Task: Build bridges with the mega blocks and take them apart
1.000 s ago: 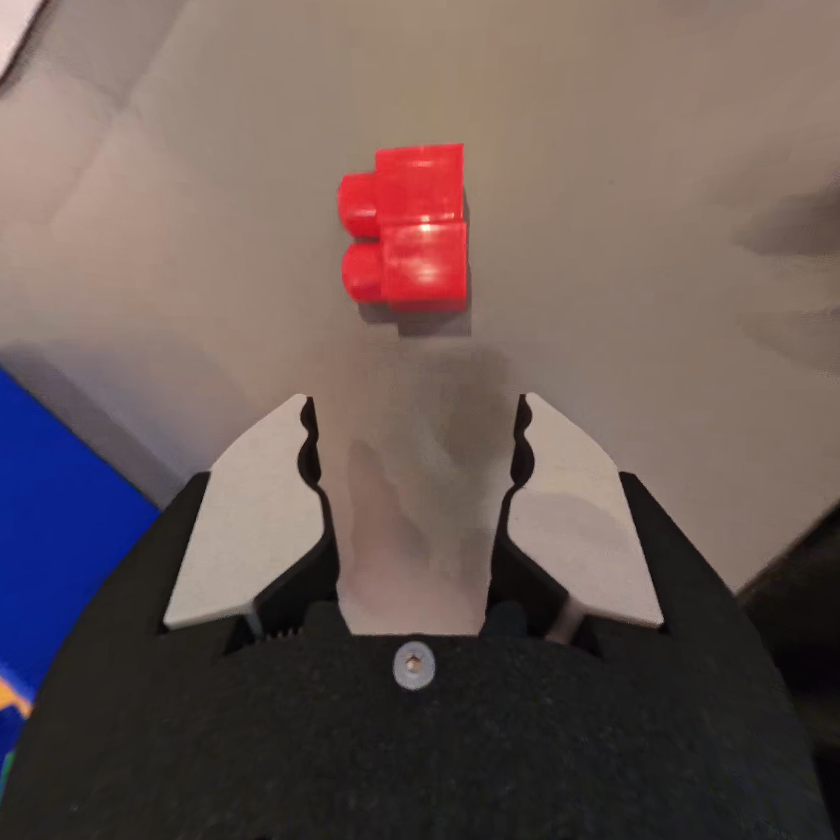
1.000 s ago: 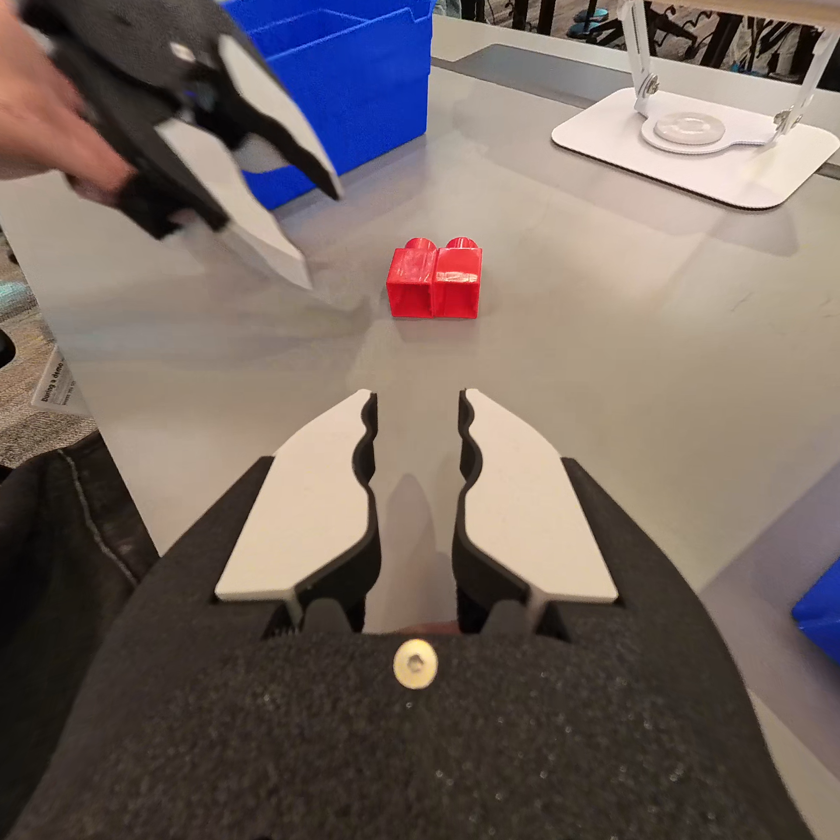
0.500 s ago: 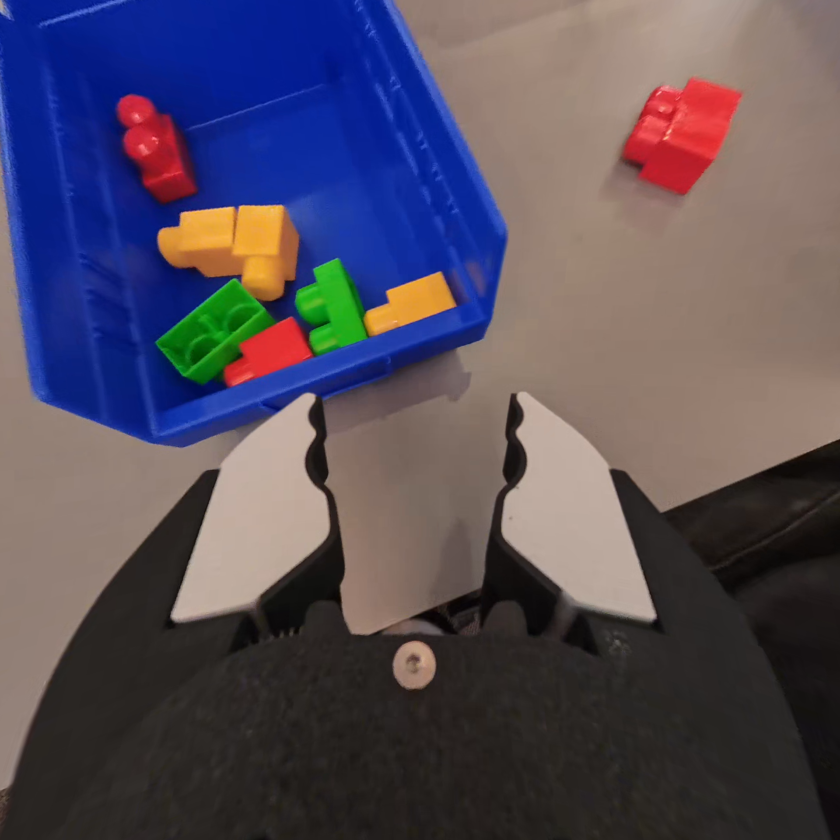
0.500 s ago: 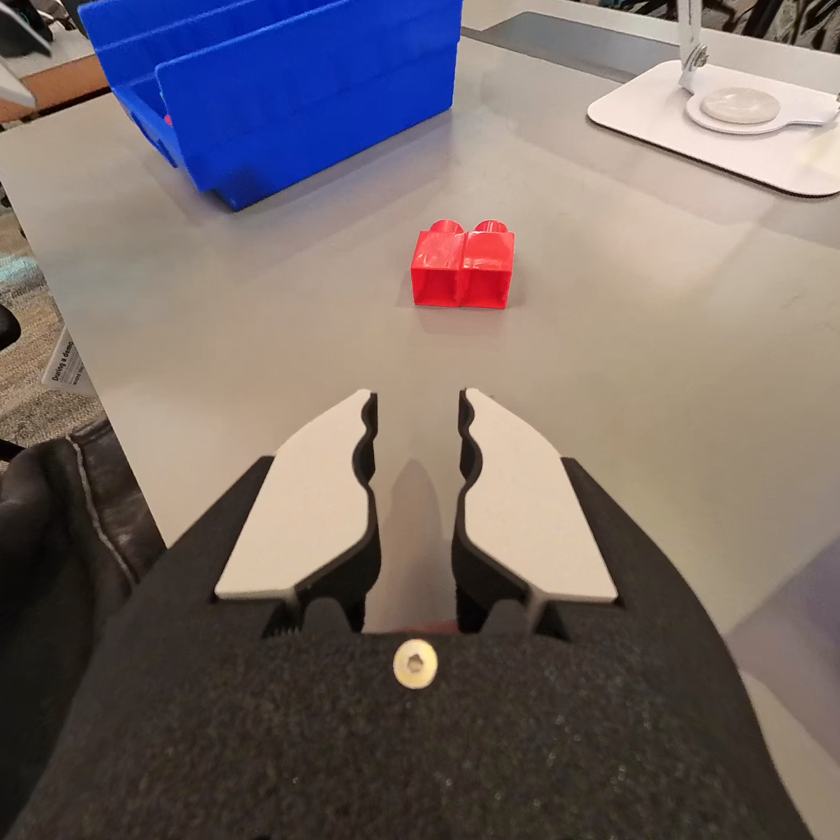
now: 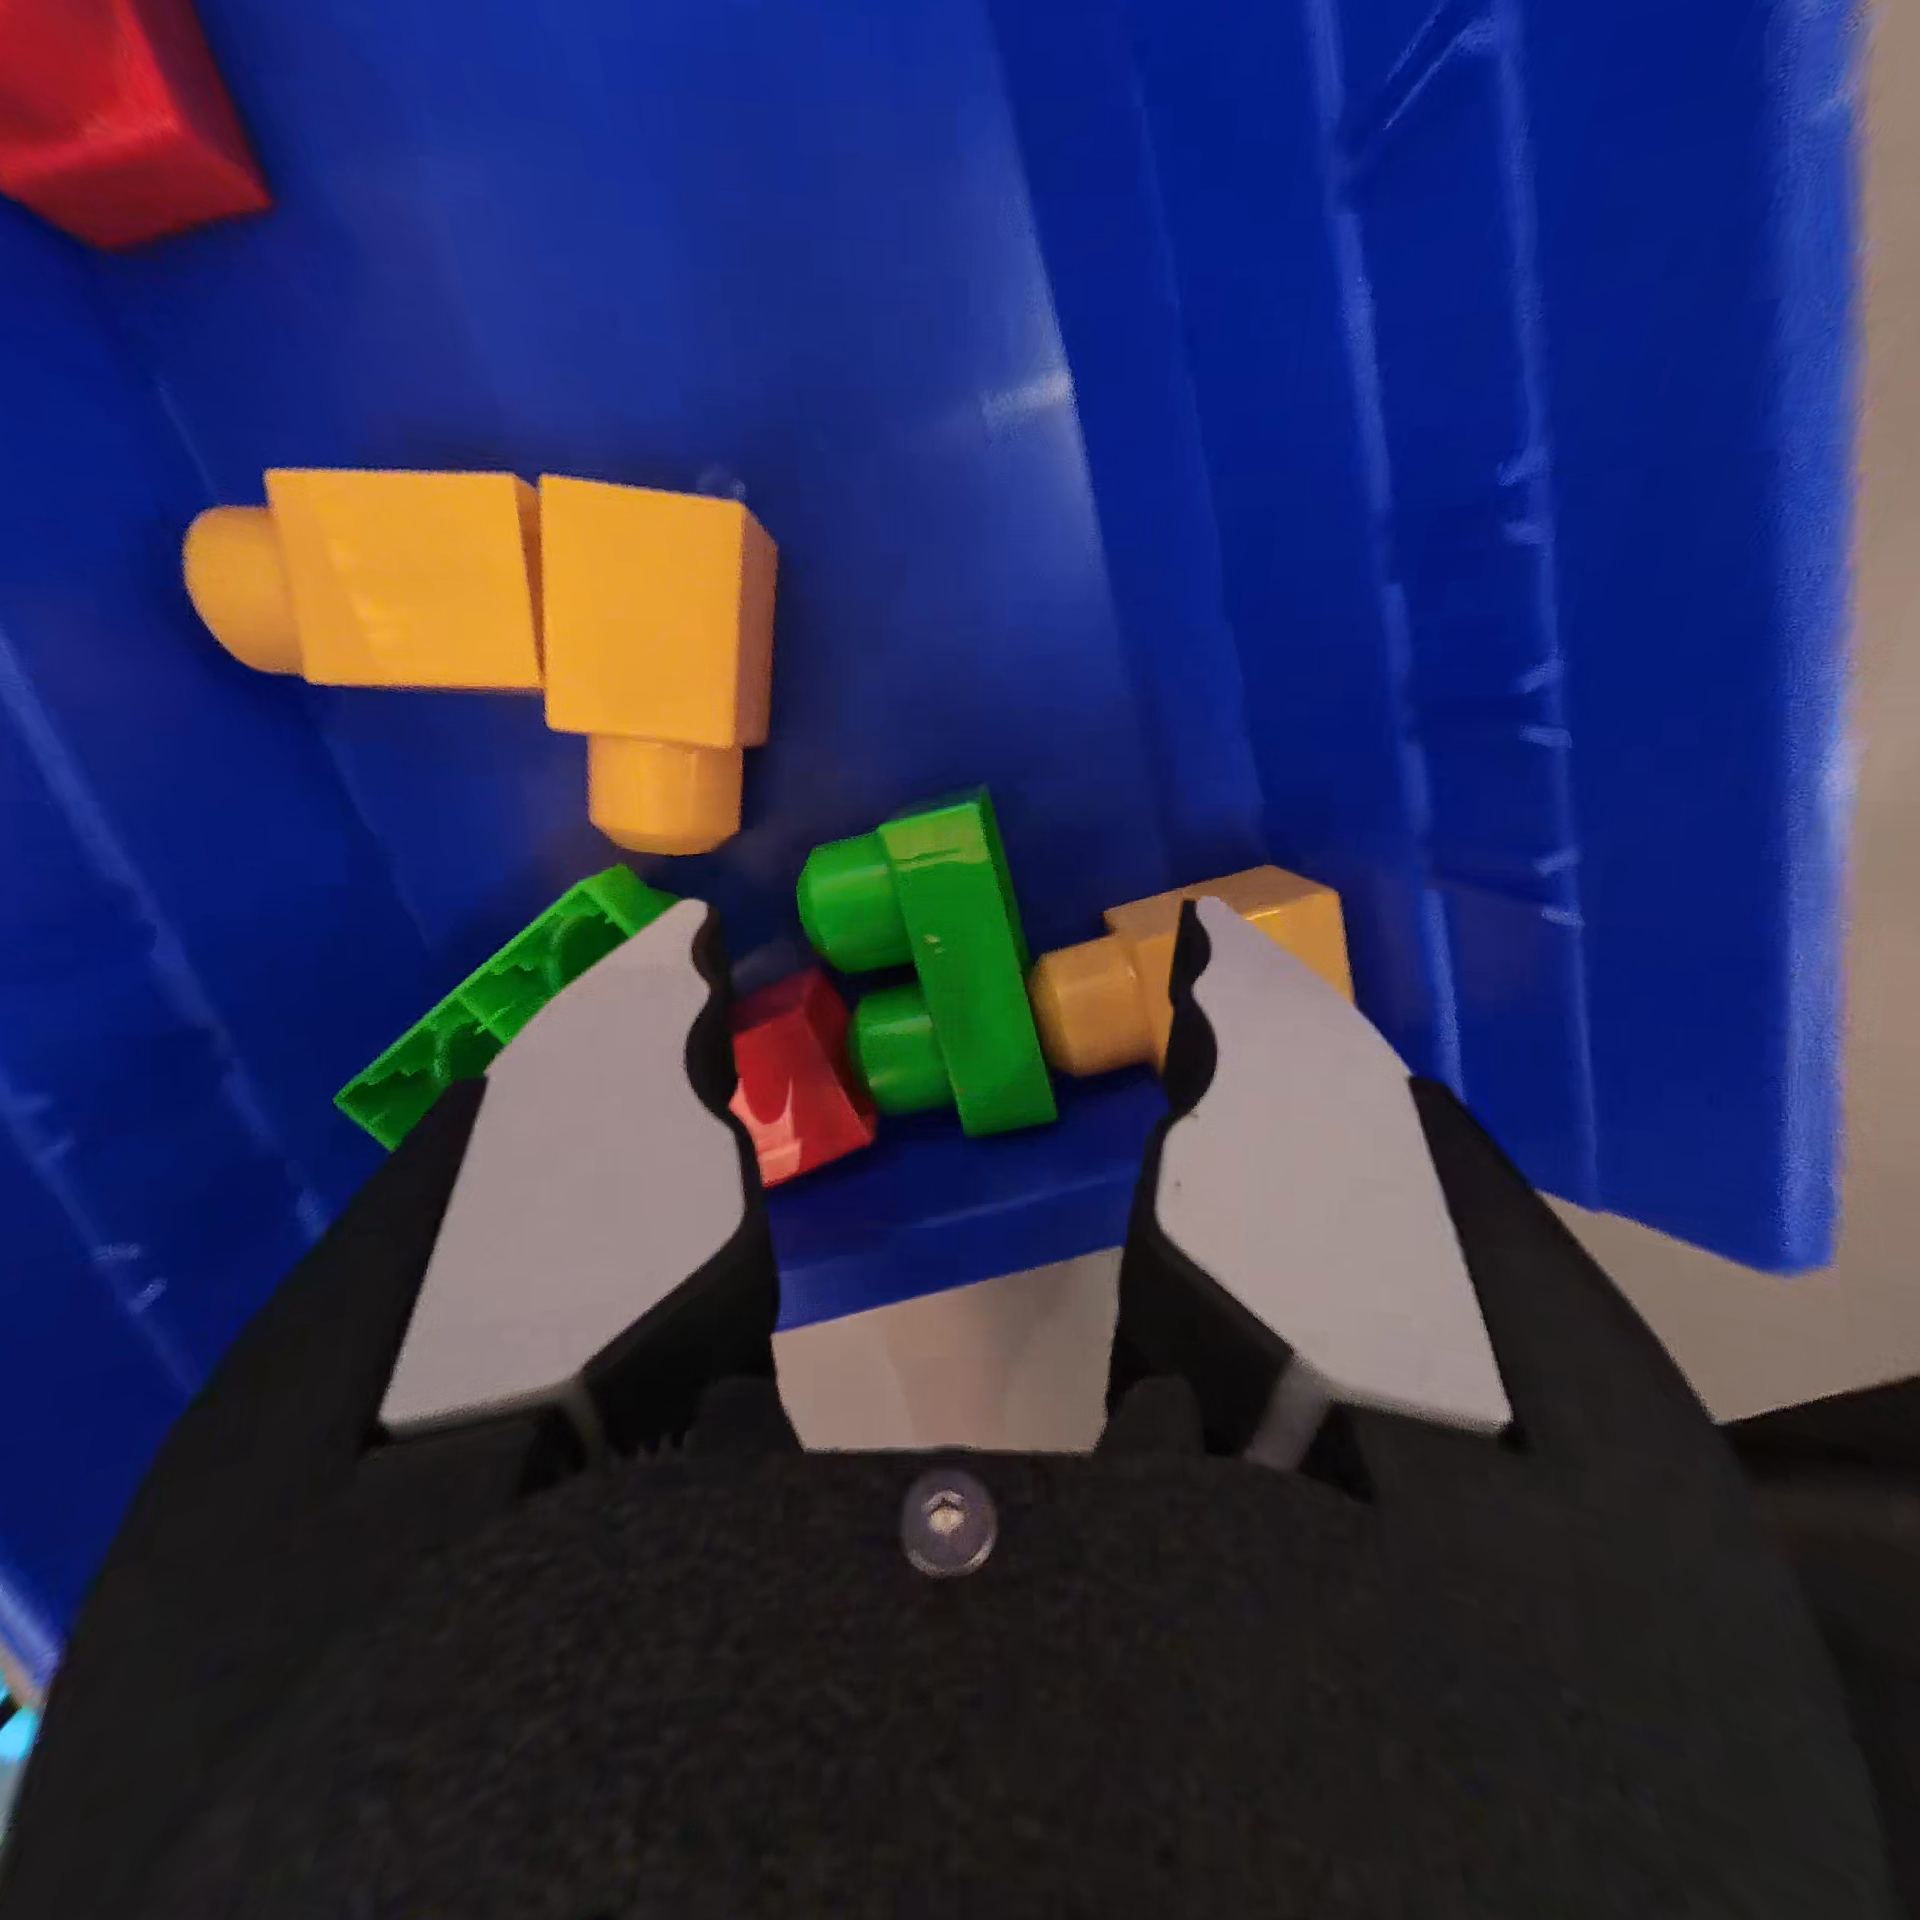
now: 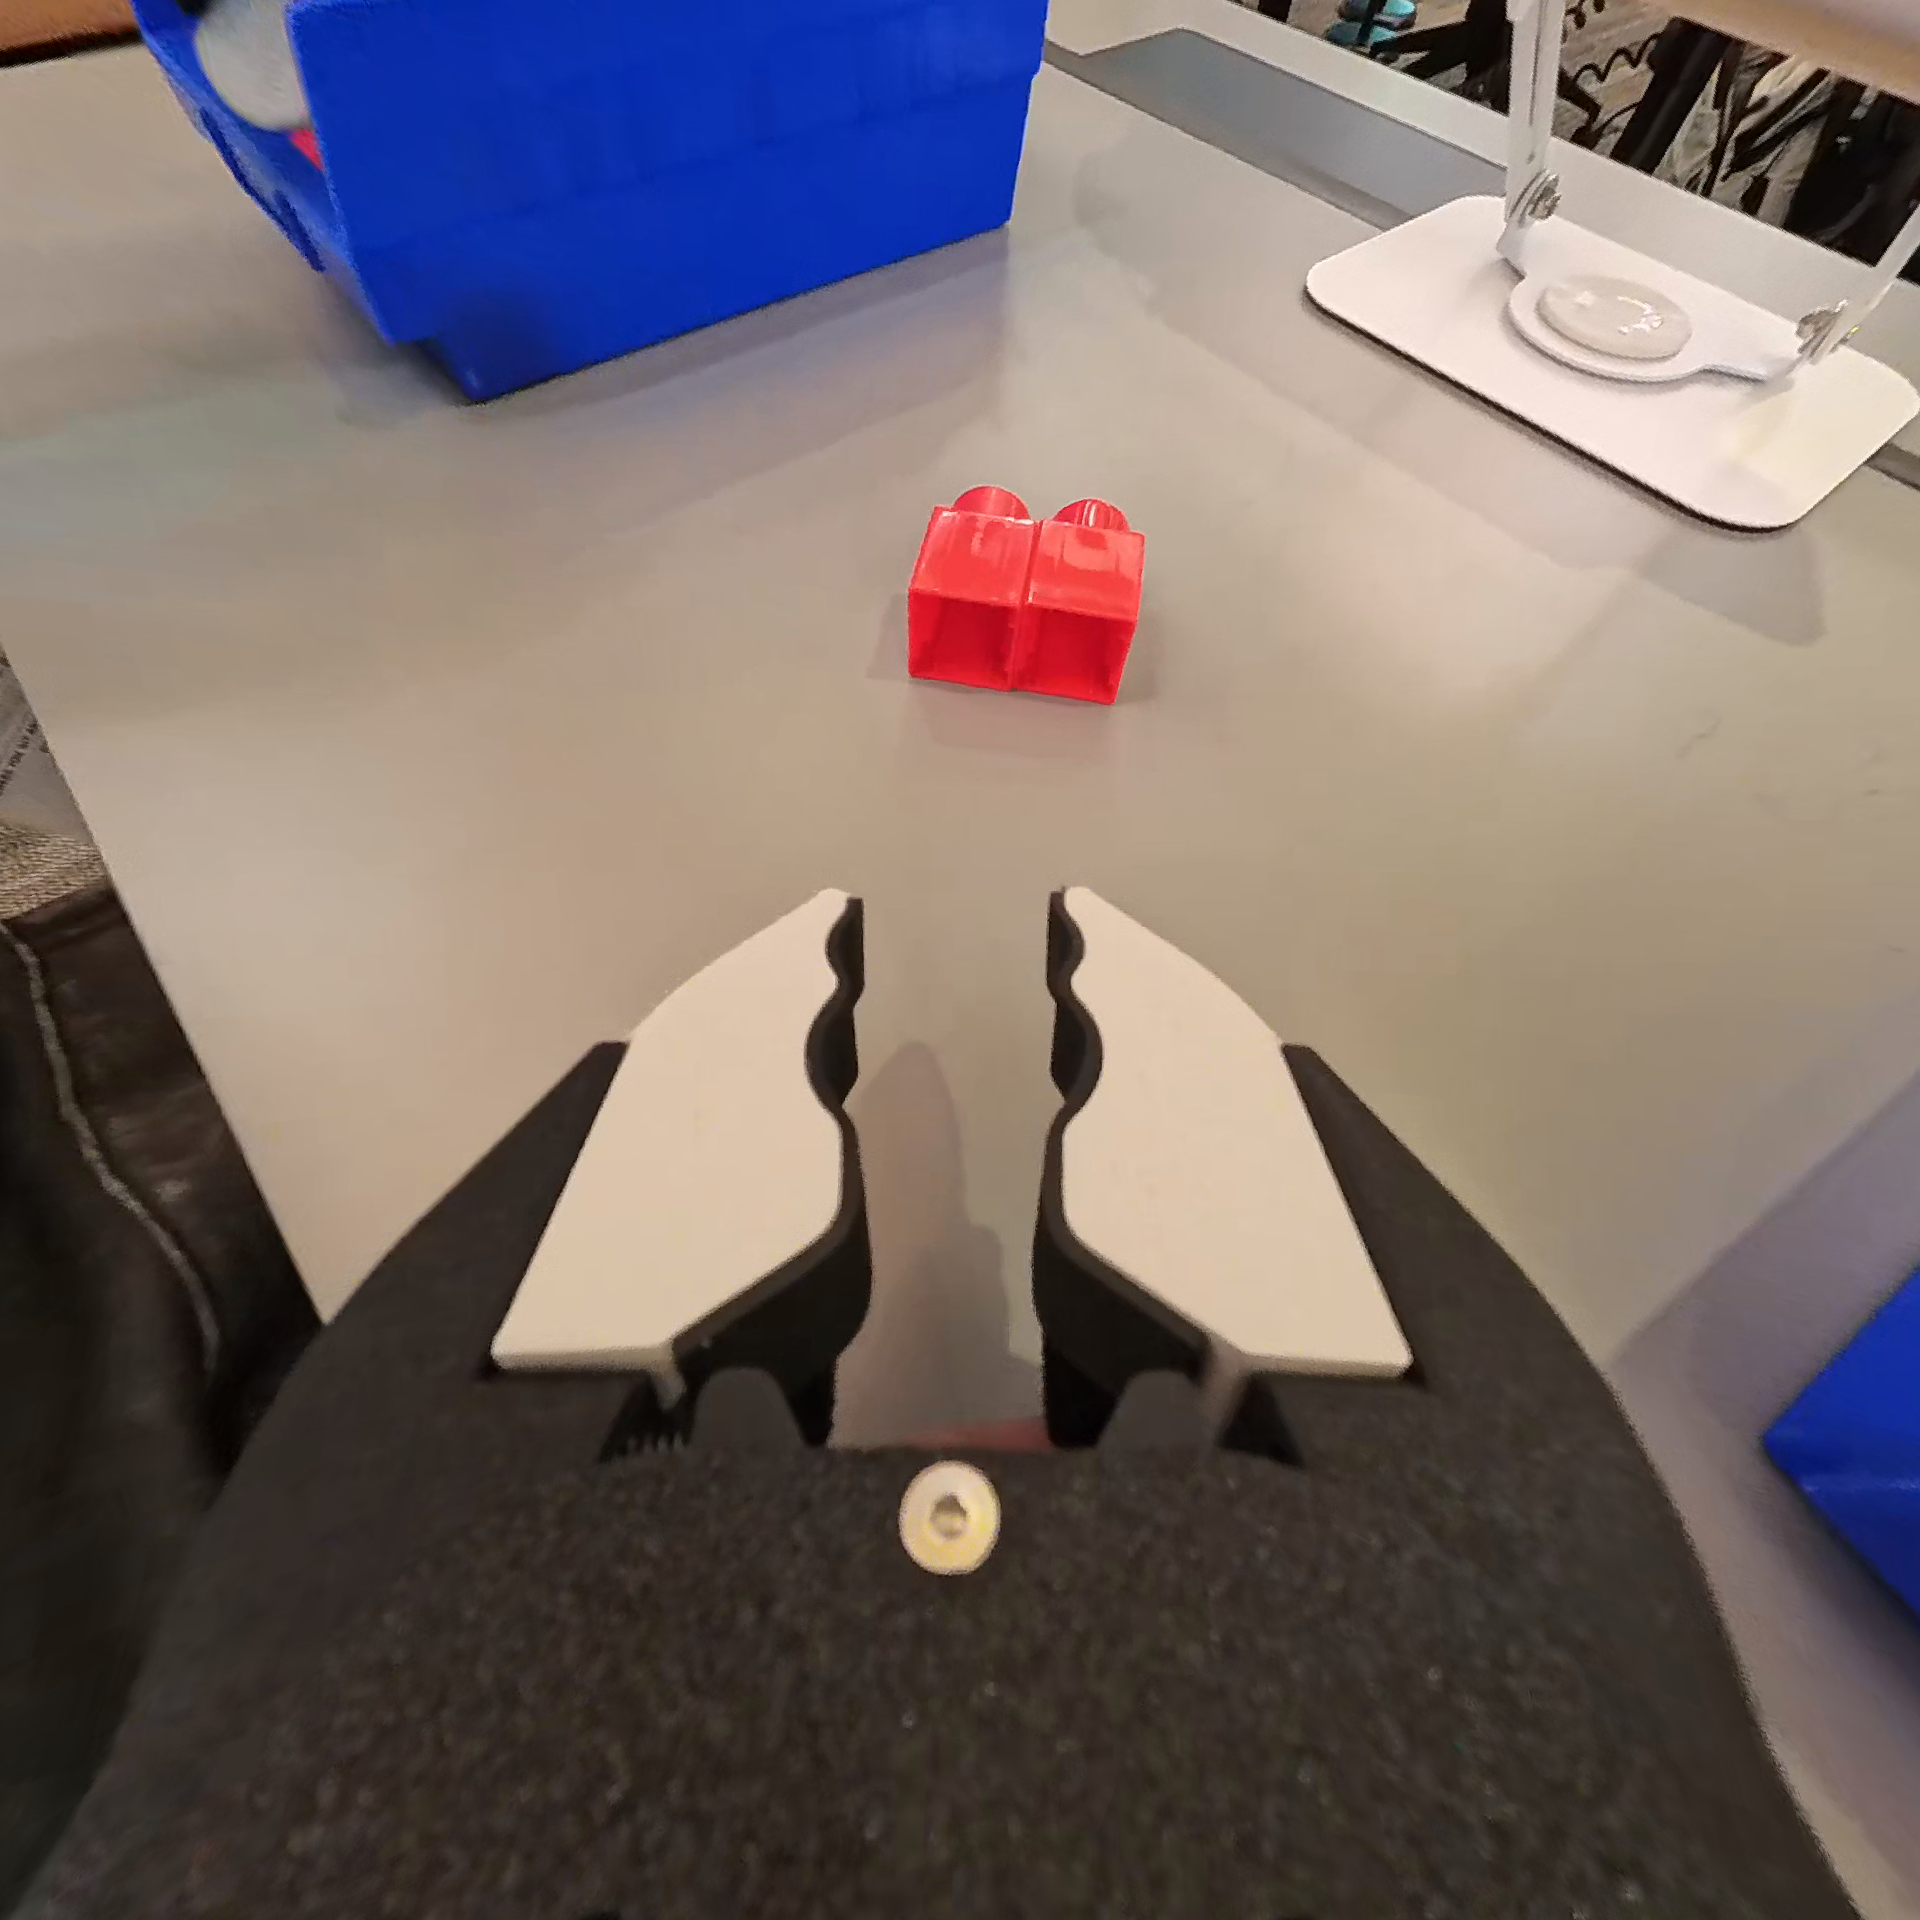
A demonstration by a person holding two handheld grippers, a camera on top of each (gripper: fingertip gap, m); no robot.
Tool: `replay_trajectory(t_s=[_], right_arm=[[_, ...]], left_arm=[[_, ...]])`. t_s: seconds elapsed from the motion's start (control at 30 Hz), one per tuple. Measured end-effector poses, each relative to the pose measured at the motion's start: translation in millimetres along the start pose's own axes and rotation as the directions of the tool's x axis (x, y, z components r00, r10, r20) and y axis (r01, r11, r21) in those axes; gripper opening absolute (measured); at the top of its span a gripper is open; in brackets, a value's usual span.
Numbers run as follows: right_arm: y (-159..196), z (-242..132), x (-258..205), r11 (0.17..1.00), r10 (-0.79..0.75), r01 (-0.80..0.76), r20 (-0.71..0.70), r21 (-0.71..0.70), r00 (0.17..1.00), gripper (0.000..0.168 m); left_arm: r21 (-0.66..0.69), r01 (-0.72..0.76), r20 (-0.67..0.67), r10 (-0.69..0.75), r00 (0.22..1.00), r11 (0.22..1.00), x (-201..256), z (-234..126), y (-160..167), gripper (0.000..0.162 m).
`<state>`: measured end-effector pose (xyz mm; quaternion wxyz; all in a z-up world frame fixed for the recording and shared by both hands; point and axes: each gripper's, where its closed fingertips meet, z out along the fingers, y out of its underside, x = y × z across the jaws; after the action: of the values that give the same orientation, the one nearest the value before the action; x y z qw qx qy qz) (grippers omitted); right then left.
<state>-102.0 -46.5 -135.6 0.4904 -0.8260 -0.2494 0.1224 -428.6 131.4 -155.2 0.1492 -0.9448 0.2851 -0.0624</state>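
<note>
While your left gripper gapes over the green block in the blue bin, your right gripper sits parted, empty, below the mid-frame red block.

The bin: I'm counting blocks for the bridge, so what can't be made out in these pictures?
- Left wrist view: left gripper fingers cover part of the flat green block, small red block and a yellow block.
- Red block: cut off by the corner.
- Right wrist view: the bin wall hides its contents.
</note>
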Motion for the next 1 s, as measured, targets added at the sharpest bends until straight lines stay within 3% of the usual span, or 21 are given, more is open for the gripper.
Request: replay_trajectory(t_s=[0.03,0.13,0.37,0.57,0.63,0.8,0.9,1.0], right_arm=[[1,0,2,1.0,-0.003,0.003,-0.006,-0.005,1.0,0.033],[6,2,6,1.0,-0.006,0.005,-0.017,-0.023,1.0,0.033],[7,2,6,1.0,0.003,-0.003,-0.007,-0.024,1.0,0.033],[4,0,4,1.0,-0.006,0.006,-0.009,-0.017,1.0,0.033],[4,0,3,1.0,-0.018,0.018,-0.015,-0.019,1.0,0.033],[2,-2,0,0.999,-0.039,0.039,-0.019,-0.018,0.999,0.033],[2,-2,-2,0.999,-0.045,0.044,-0.016,-0.021,0.999,0.033],[0,-2,-4,0.998,-0.058,0.058,-0.019,-0.017,0.998,0.033]], left_arm=[[-0.031,0.0,0.017,0.0,1.0,1.0,-2,5,2,0.079],[-0.093,0.003,0.003,-0.003,1.0,0.996,2,15,6,0.042],[-0.049,-0.037,0.018,0.038,0.999,0.998,5,1,-5,0.041],[0.055,-0.172,0.161,0.161,0.974,0.984,13,-65,-37,0.041],[0.019,-0.227,0.189,0.219,0.957,0.974,19,-77,-39,0.041],[-0.11,-0.238,0.218,0.257,0.942,0.965,3,-48,-25,0.041],[-0.081,-0.193,0.327,0.209,0.922,0.978,-22,-45,-27,0.041],[-0.044,-0.19,0.308,0.194,0.931,0.981,-21,-48,-29,0.04]])
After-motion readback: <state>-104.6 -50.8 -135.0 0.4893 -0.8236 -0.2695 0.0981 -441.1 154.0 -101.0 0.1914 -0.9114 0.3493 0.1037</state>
